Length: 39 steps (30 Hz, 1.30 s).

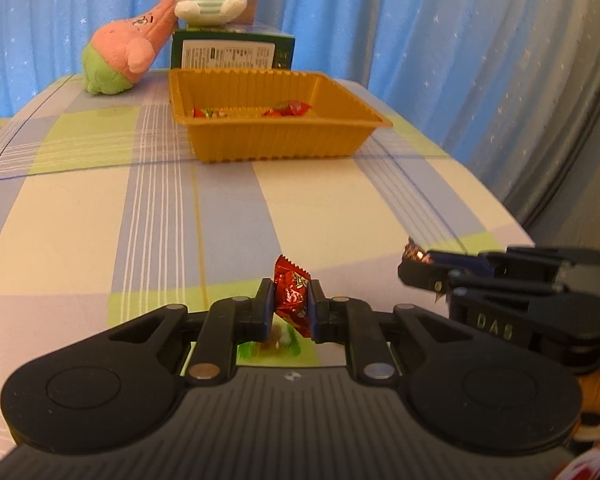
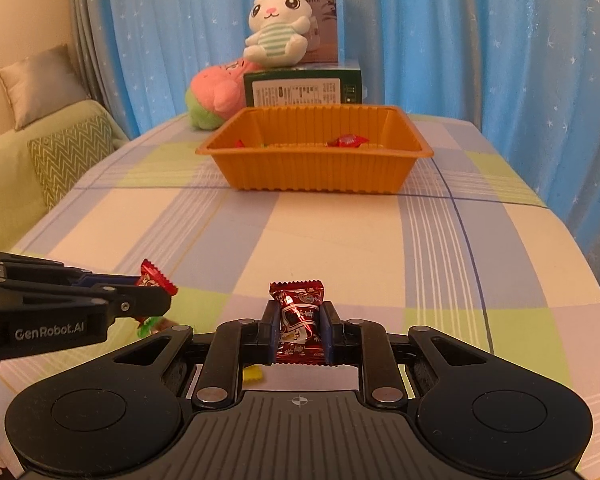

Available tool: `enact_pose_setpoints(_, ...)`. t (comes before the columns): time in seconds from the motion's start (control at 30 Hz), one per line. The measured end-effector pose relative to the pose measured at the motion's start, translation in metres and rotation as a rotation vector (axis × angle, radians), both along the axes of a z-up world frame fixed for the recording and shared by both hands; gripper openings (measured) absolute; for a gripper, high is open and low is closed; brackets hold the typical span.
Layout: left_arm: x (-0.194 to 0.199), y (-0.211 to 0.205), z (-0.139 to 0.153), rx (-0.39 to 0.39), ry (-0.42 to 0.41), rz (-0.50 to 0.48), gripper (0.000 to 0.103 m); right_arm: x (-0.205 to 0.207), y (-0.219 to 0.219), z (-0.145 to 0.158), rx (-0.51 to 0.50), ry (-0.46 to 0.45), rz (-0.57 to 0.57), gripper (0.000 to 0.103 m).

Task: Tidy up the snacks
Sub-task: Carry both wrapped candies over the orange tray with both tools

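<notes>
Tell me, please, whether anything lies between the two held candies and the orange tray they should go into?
Nothing visible does. The left gripper holds a red candy and the right gripper a dark red candy; only bare tablecloth stretches ahead to the orange tray, whose top is open.

"GenRobot.AI" on left hand-held gripper (image 2: pixel 150 294) | "DAS" on right hand-held gripper (image 1: pixel 420 270)

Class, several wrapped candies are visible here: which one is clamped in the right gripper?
The dark red candy with white lettering, clamped in the right gripper. The left gripper holds a brighter red candy.
</notes>
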<state>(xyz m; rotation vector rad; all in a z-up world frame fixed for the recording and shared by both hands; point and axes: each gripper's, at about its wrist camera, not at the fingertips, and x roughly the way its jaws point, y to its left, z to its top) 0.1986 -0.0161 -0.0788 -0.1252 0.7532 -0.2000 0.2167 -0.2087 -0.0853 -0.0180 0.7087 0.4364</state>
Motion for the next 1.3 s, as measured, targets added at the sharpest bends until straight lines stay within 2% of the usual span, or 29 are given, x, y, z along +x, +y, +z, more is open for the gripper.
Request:
enact_pose_setpoints(0.43,0.035,-0.005,0.04,0.002,-0.096,-0.008,0.015,0.029,0.002,0.038,0.05,-0.079,-0.014,0.021)
enact_pose_setpoints(0.8,0.079,0.01,0.065,-0.021,-0.162,0.045,0.015,0.074,0.0,0.058,0.095,-0.119,-0.067,0.021)
enact_pose_setpoints(1.3,0.134,0.022,0.065,-0.02,-0.18,0.112,0.015,0.129,0.0,0.059,0.13,-0.116,-0.115,0.021)
